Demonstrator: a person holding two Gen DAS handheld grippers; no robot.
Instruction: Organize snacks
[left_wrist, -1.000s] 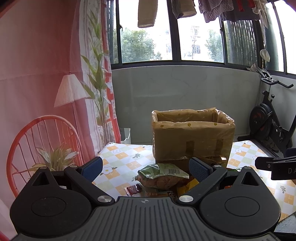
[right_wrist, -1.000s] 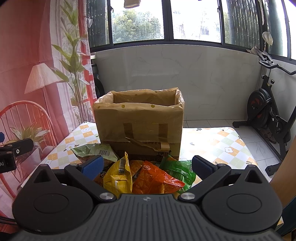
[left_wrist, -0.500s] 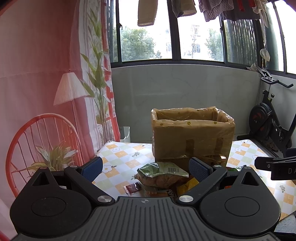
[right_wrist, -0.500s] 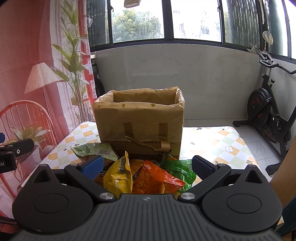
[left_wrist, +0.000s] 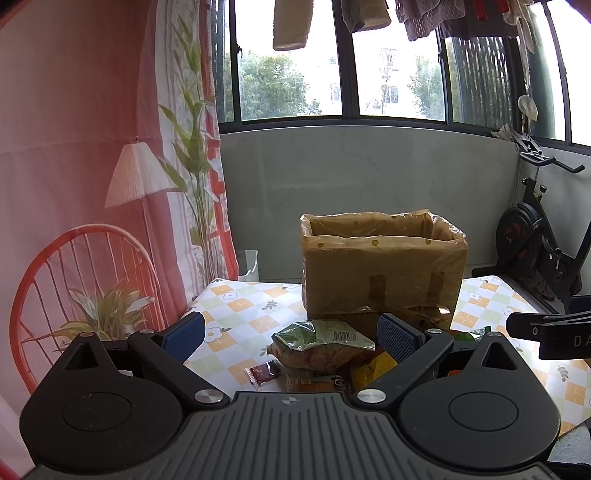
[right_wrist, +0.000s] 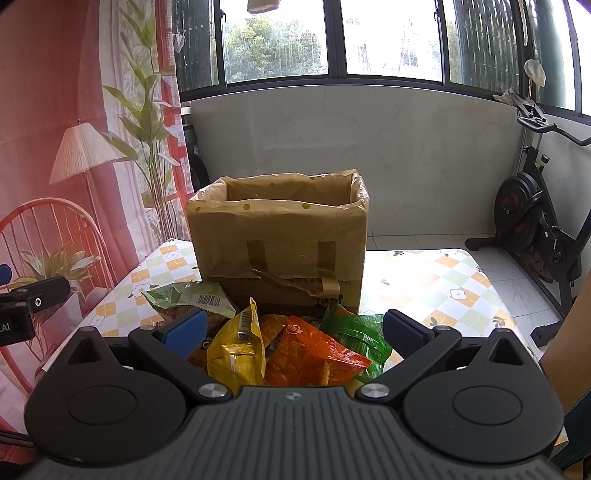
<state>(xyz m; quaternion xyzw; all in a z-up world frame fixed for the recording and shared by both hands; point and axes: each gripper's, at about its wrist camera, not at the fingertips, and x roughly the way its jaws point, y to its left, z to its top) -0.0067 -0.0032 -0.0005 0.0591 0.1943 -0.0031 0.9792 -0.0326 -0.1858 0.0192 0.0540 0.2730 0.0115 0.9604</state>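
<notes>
— Fingers (left_wrist: 183, 332) of the left gripper (left_wrist: 291, 334) stand wide apart with nothing between the blue pads; those of the right gripper (right_wrist: 293, 330) are spread just as wide, empty, above a heap of snack packets (right_wrist: 295, 350). Where does the heap lie?

— On the checked, flower-printed tablecloth (right_wrist: 436, 288) of a table, against the near wall of a brown box lined with a plastic bag (right_wrist: 277, 240), which stands toward the table's far edge. Behind: a pale marble-look wall, a band of windows, an exercise bike (right_wrist: 535, 221) at right, a printed curtain (left_wrist: 74, 147) at left.

— What differs between the views?

— The right wrist view shows yellow (right_wrist: 236, 350), orange (right_wrist: 314, 354) and green packets (right_wrist: 358, 332) together. The left wrist view shows chiefly the green-topped packet with a barcode (left_wrist: 321, 336), a small dark red sachet (left_wrist: 263, 371) beside it, and laundry (left_wrist: 291, 22) hanging above the windows.
</notes>
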